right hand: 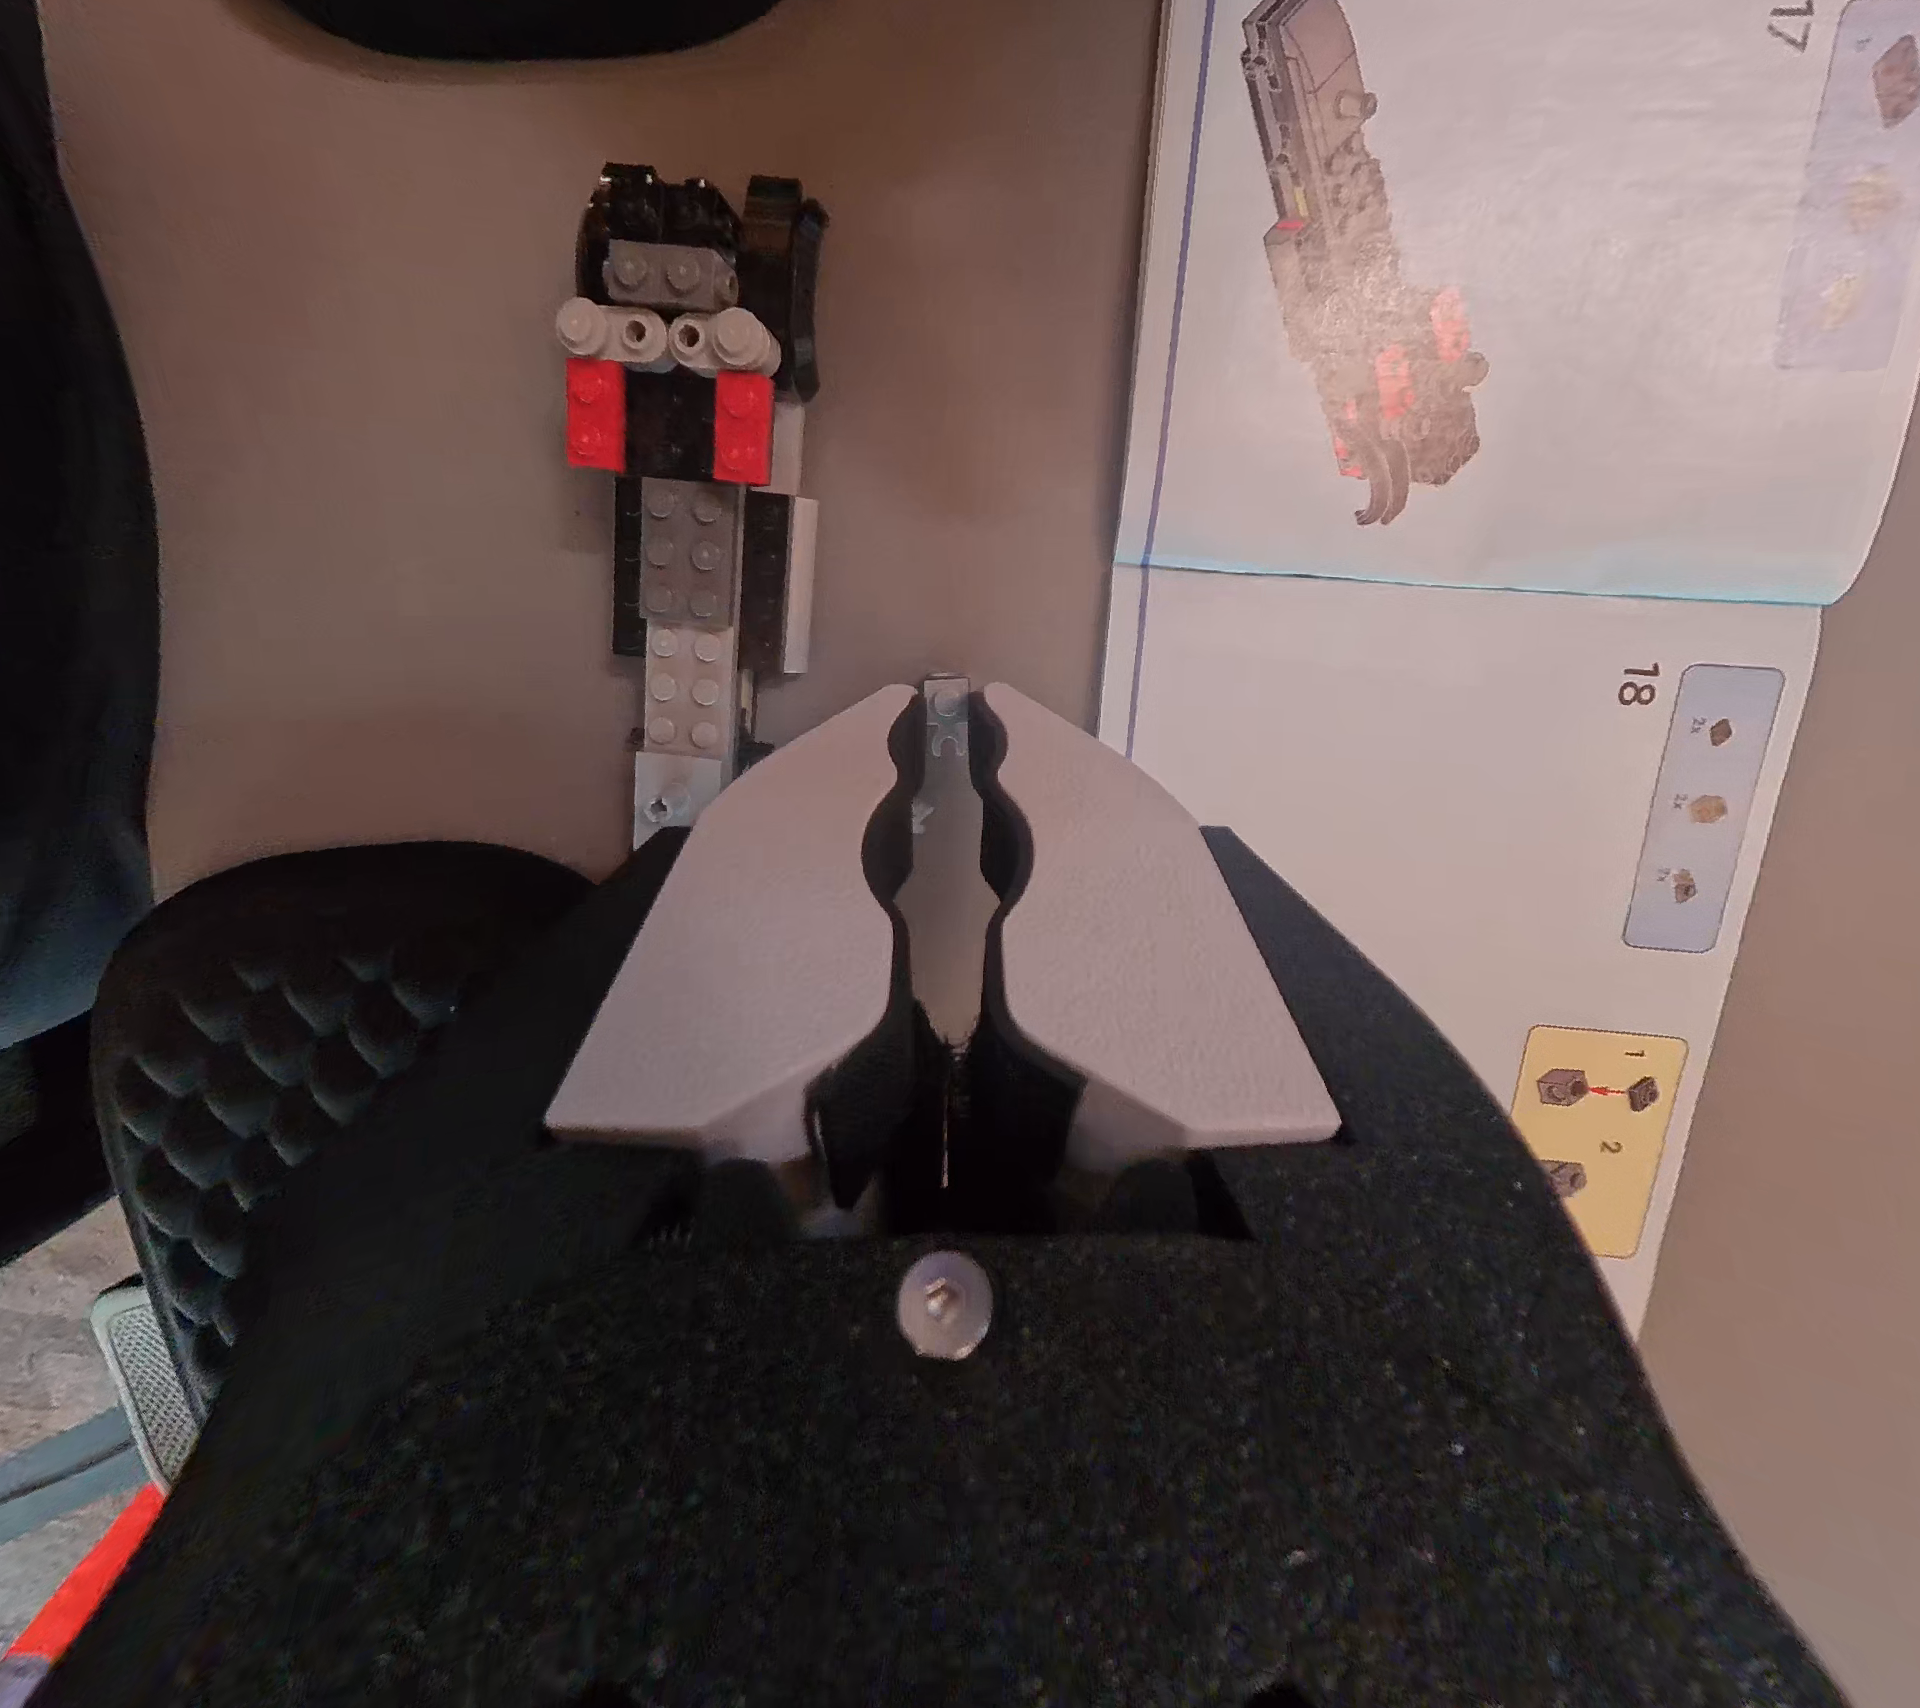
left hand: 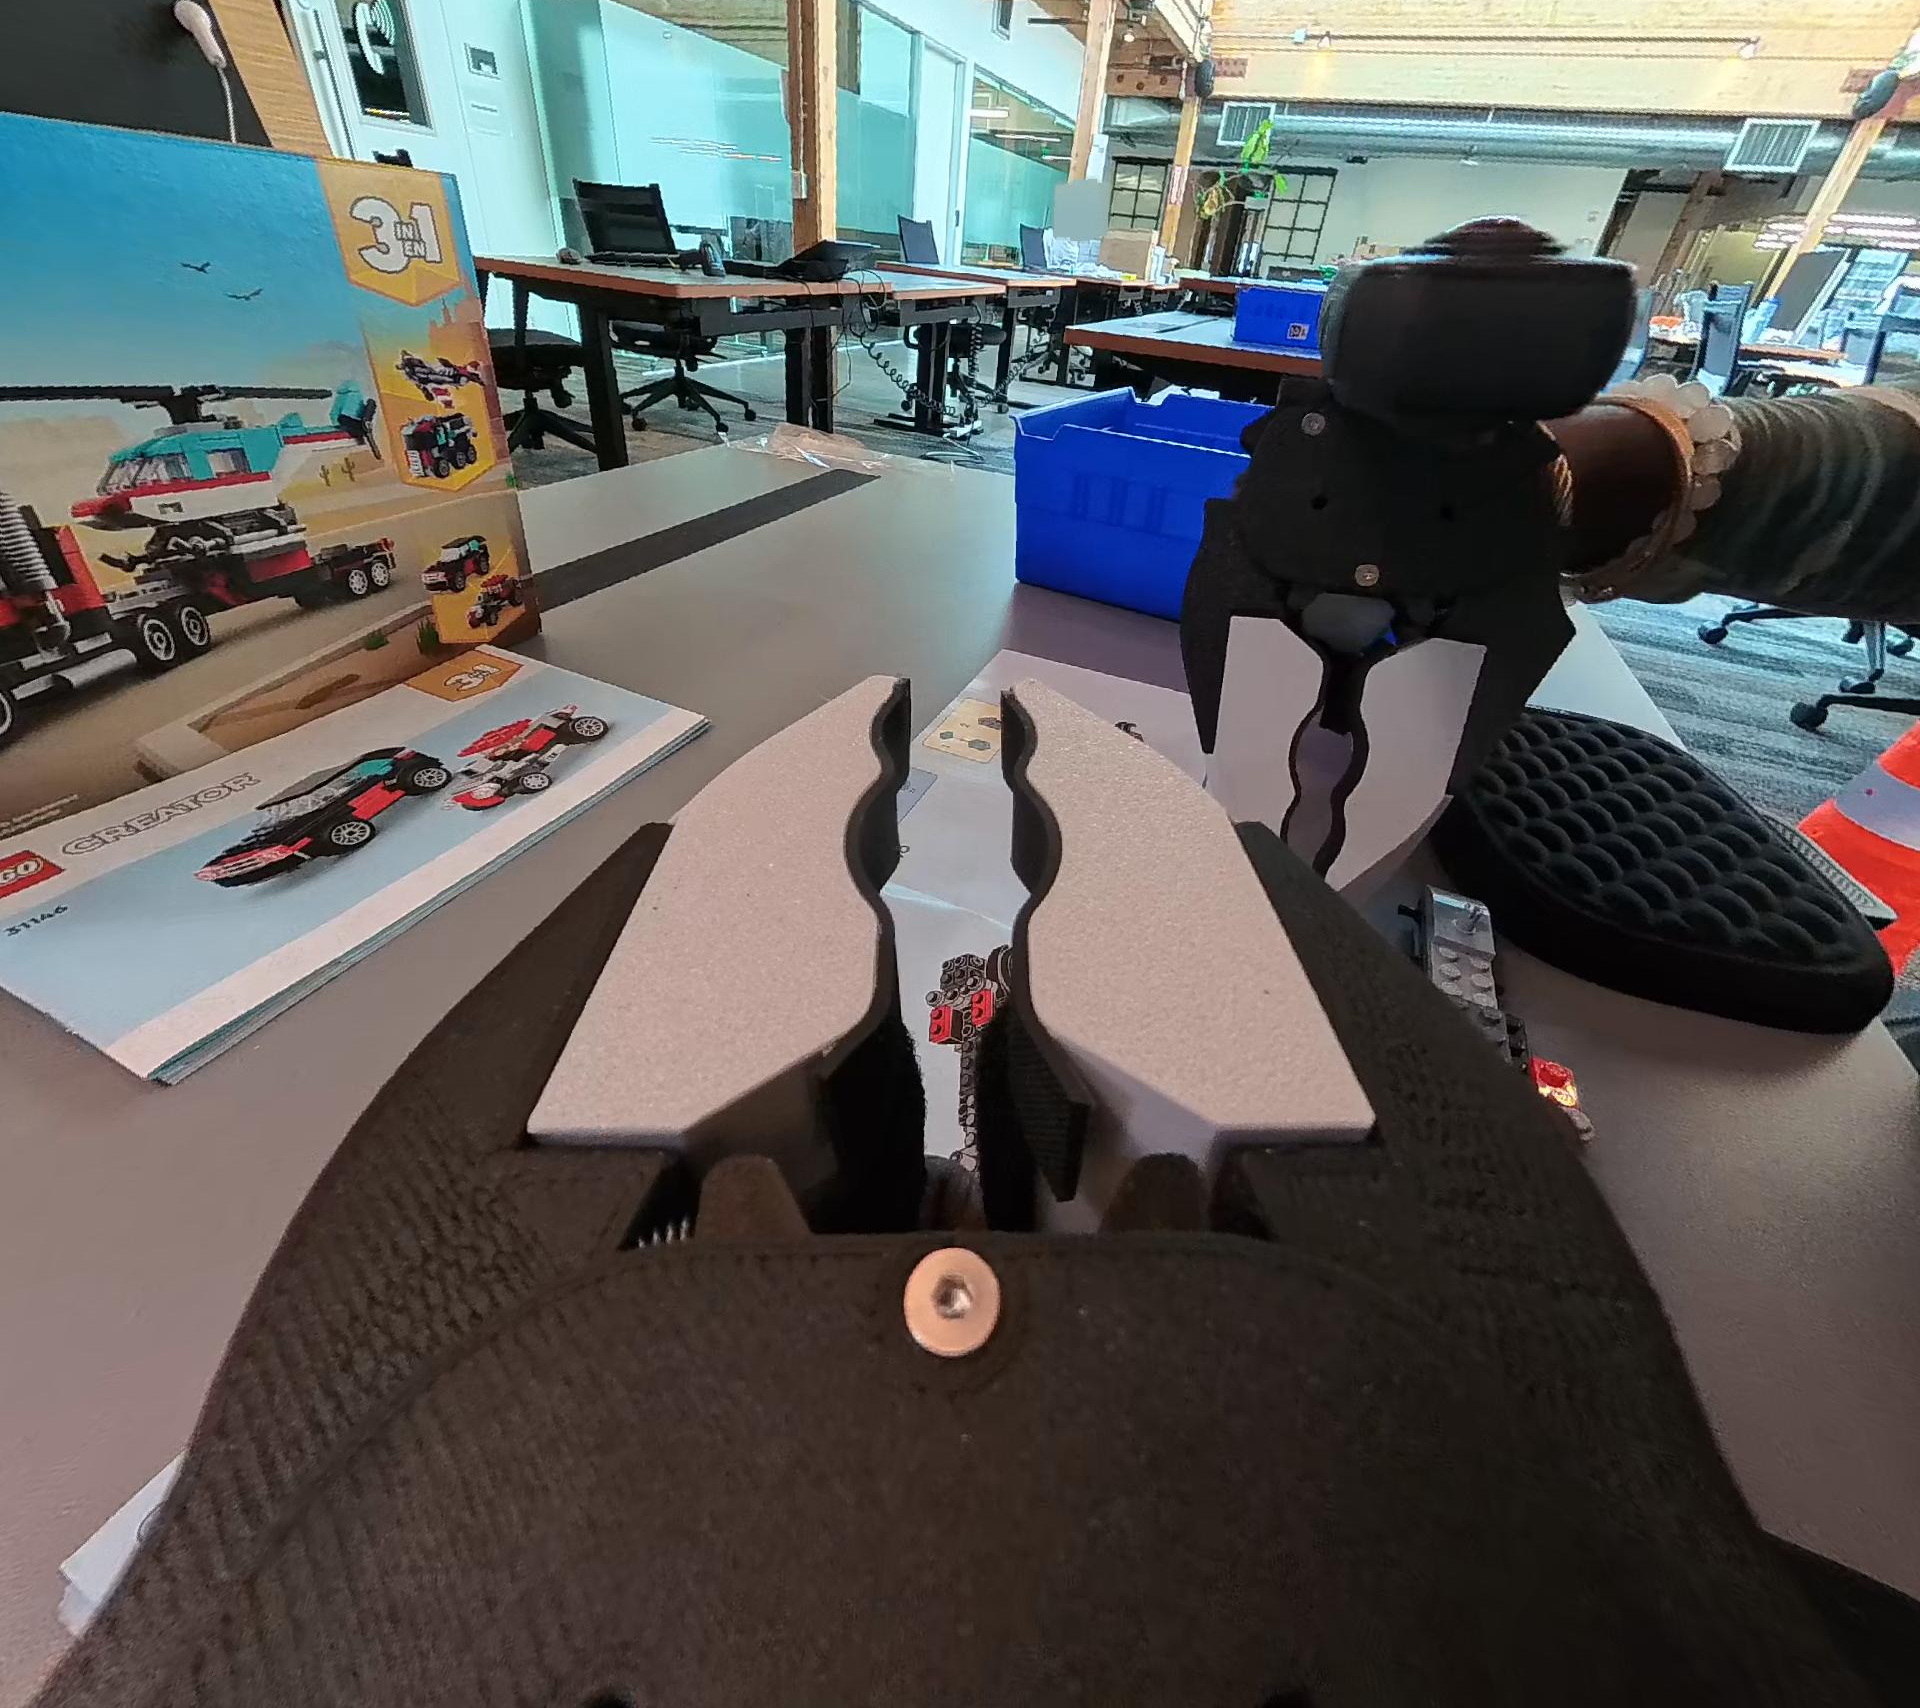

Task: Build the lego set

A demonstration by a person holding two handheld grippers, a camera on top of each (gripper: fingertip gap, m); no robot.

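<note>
A long, partly built lego model (right hand: 686, 463) in black, grey and red lies flat on the grey table (right hand: 935, 308). Part of it shows in the left wrist view (left hand: 1475, 972). My right gripper (right hand: 948, 702) is shut on a thin grey lego plate (right hand: 948, 765) and points down just right of the model's near end. It also shows in the left wrist view (left hand: 1322, 848), held by a hand. My left gripper (left hand: 954, 702) is slightly open and empty, low over the open instruction booklet (left hand: 956, 910), left of the model.
The open booklet (right hand: 1455, 308) lies right of the model. A closed booklet (left hand: 312, 827) and the upright set box (left hand: 229, 432) are at the left. A blue bin (left hand: 1122, 495) stands behind. Black textured pads (left hand: 1662, 879) (right hand: 312, 983) flank the model. An orange cone (left hand: 1870, 806) is at far right. My hands' fingertips stand some 15 cm from each other.
</note>
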